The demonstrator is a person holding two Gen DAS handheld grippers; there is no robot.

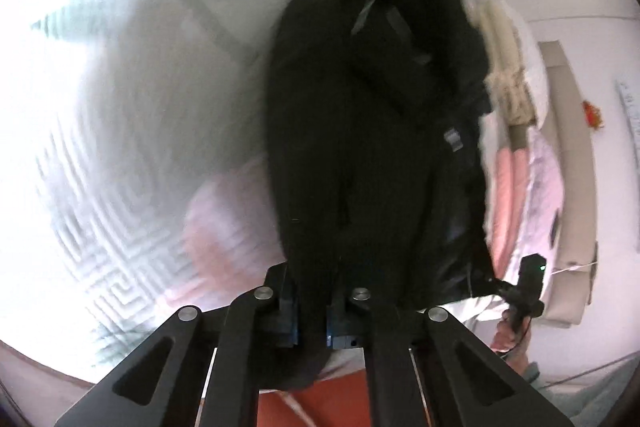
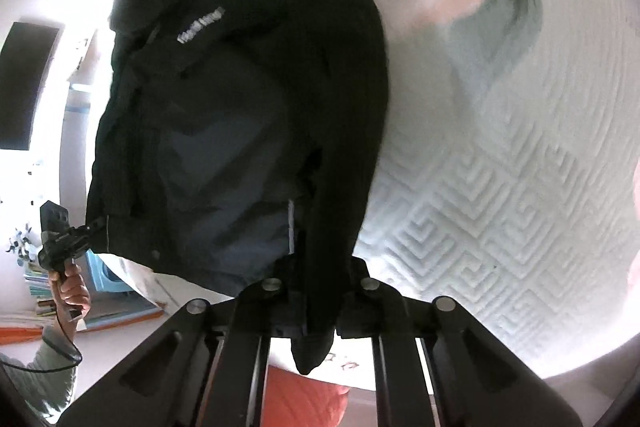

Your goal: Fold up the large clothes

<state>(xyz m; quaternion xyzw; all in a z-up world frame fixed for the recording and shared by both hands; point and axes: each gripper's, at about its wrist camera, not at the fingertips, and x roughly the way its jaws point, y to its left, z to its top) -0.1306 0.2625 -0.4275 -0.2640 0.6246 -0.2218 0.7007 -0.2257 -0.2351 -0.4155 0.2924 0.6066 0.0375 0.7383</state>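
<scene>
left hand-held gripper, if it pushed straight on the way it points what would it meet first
The black jacket: the left hand-held gripper is already shut on its edge, and the cloth fills the line ahead. Behind it lies the white textured bedspread; depth there is unclear.

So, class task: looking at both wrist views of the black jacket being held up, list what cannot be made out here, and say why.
- Left wrist view: the bedspread pattern is smeared by motion blur.
- Right wrist view: the white lettering on the black jacket is too blurred to read.
- Both views: the jacket's hanging bulk hides whatever lies behind it.
- Left gripper and right gripper: the fabric covers the fingertips, so the exact pinch point is unseen.
</scene>
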